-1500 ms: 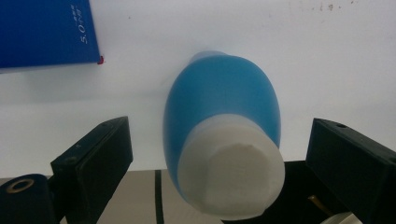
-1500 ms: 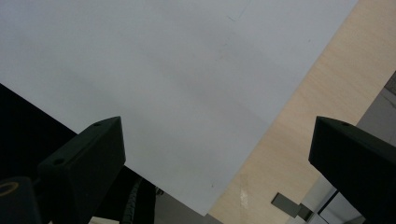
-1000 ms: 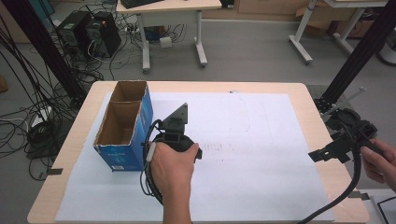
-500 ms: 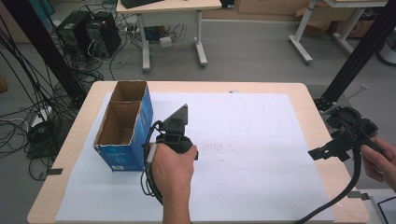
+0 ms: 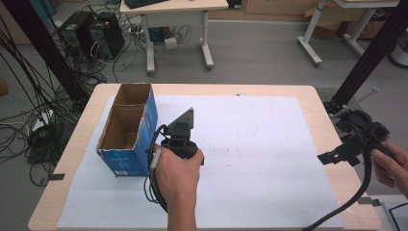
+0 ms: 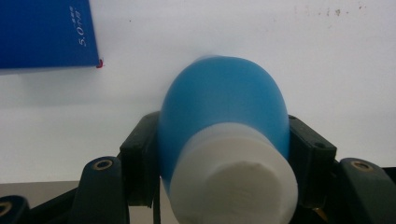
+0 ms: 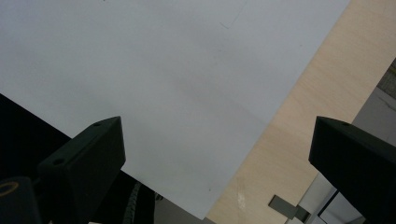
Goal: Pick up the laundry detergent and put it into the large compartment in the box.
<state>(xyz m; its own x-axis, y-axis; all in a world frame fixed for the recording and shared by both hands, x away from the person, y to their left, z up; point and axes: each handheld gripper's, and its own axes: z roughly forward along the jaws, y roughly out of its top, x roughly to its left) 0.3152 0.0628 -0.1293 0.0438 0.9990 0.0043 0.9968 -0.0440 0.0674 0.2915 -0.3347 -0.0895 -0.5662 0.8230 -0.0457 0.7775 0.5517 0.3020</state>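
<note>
Left claw (image 6: 224,154) gripped blue bottle (image 6: 224,102) at body near white cap (image 6: 233,182); judged light, smooth, slippery. Right claw (image 7: 215,154) open, empty.

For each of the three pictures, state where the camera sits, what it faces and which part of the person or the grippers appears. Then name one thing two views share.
High view: above the person's side, facing forward and down on the table; shows both hands, left gripper, right gripper, open cardboard box.
Left gripper view: rides the left gripper, facing the white sheet; its jaws clamp a blue bottle with a white cap.
Right gripper view: rides the right gripper, facing sheet and table edge; jaws open.
Shared: the box's blue side, high and left gripper views.
</note>
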